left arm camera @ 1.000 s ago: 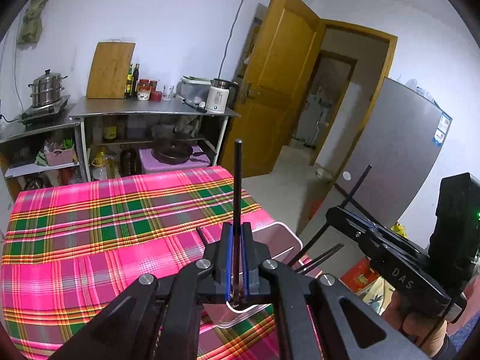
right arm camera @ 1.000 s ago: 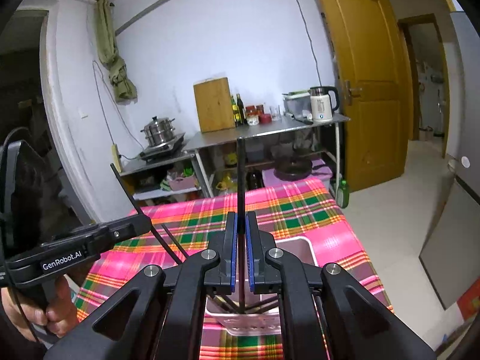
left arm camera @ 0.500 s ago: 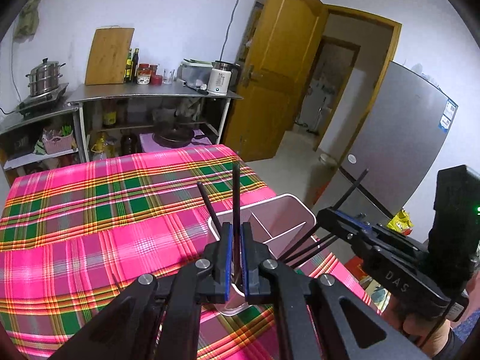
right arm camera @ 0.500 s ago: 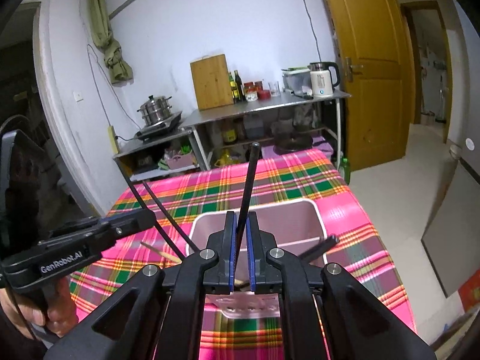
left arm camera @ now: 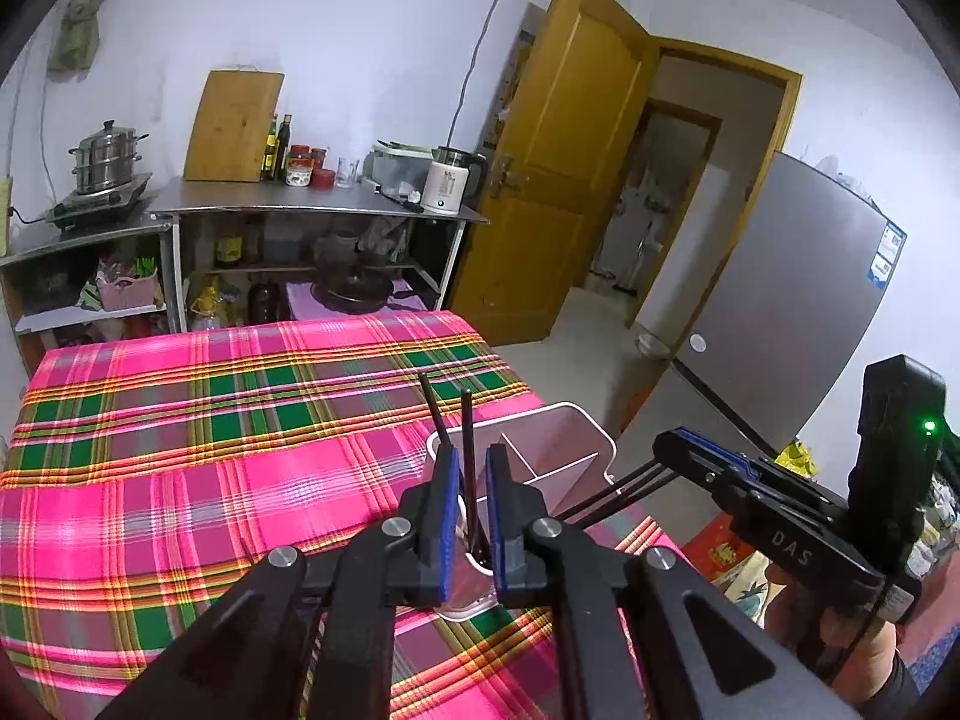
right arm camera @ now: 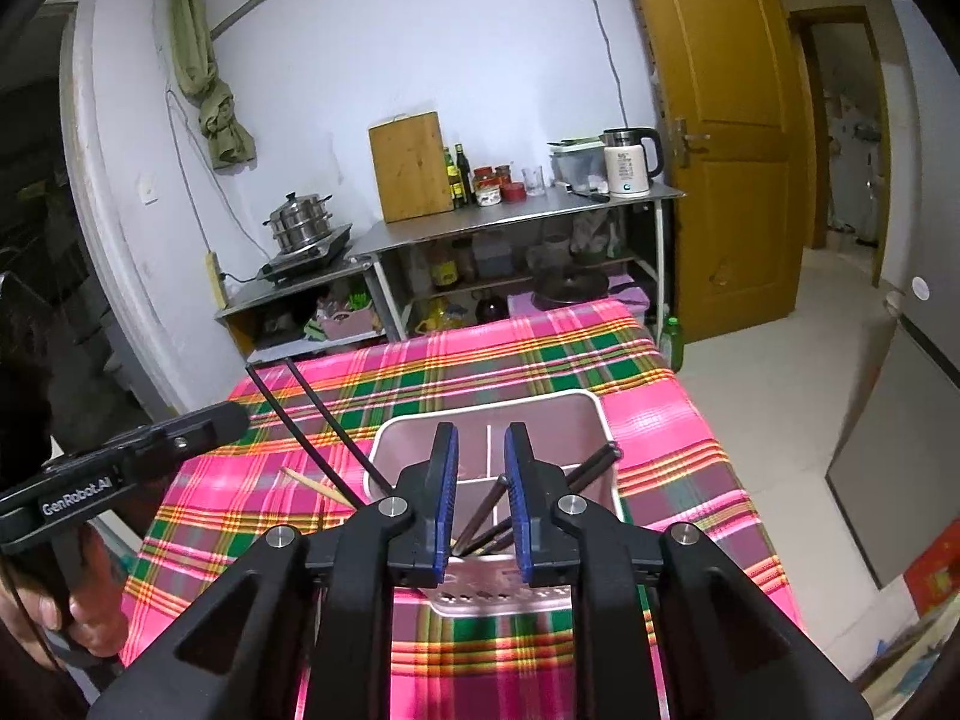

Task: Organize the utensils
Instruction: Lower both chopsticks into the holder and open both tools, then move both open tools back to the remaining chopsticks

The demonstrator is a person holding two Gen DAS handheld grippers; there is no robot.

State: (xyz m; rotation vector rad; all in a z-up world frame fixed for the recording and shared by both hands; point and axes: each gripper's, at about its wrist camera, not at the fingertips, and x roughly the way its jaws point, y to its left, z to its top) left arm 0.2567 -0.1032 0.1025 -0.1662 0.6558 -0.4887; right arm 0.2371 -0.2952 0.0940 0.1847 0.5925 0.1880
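A white divided utensil holder [left arm camera: 558, 450] [right arm camera: 540, 420] stands on the pink plaid tablecloth [left arm camera: 210, 432]. My left gripper [left arm camera: 467, 468] is open just above the holder's near left compartment; two black chopsticks [left arm camera: 468, 462] stand loose between its fingers, leaning in the holder. My right gripper [right arm camera: 481, 456] is open above the holder's near side; several black chopsticks [right arm camera: 498, 510] lie inside below it. Each gripper shows in the other's view: the right gripper [left arm camera: 666, 441], the left gripper [right arm camera: 240, 414].
A light wooden chopstick [right arm camera: 315, 485] lies on the cloth left of the holder. The table's right edge drops to the floor beside a grey fridge [left arm camera: 780, 312]. Metal shelves [left arm camera: 312, 210] with kitchenware stand beyond the table's far edge.
Both grippers came down over the holder and opened, letting go of the black chopsticks they held. The chopsticks now rest in the holder.
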